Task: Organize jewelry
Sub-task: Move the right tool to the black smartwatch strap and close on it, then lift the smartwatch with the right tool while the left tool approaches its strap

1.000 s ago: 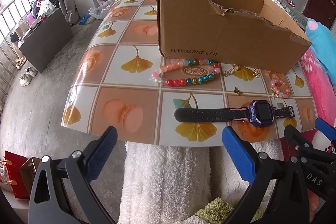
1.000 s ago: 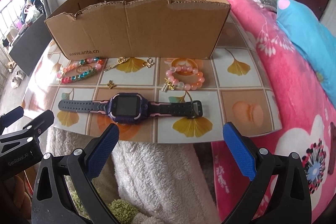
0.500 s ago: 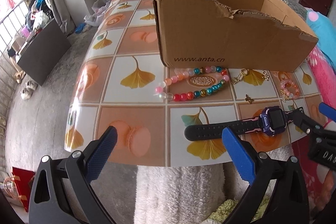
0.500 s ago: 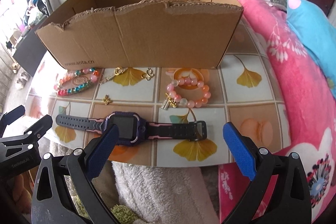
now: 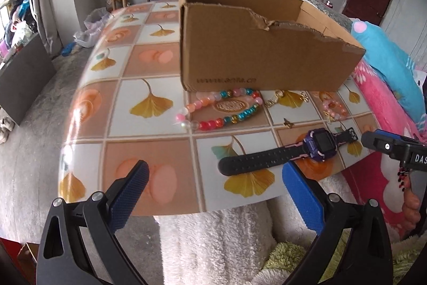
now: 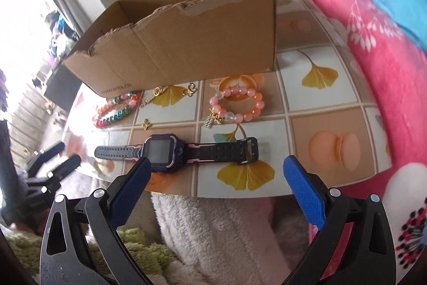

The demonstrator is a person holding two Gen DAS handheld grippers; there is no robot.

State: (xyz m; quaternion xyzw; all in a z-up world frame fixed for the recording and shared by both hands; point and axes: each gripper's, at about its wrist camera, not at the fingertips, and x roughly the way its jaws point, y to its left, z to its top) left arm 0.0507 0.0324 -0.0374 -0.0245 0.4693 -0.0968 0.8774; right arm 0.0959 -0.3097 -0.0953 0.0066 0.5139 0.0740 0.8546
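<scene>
We judged the watch (image 6: 162, 153) light with floppy straps, best gripped at its rigid case; both the right gripper (image 6: 217, 179) and left gripper (image 5: 213, 188) were wide open, empty.

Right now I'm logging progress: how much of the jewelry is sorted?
Nothing looks done: the watch, both bead bracelets and the small charms lie on the table outside the box. Both grippers are open, holding nothing.
</scene>
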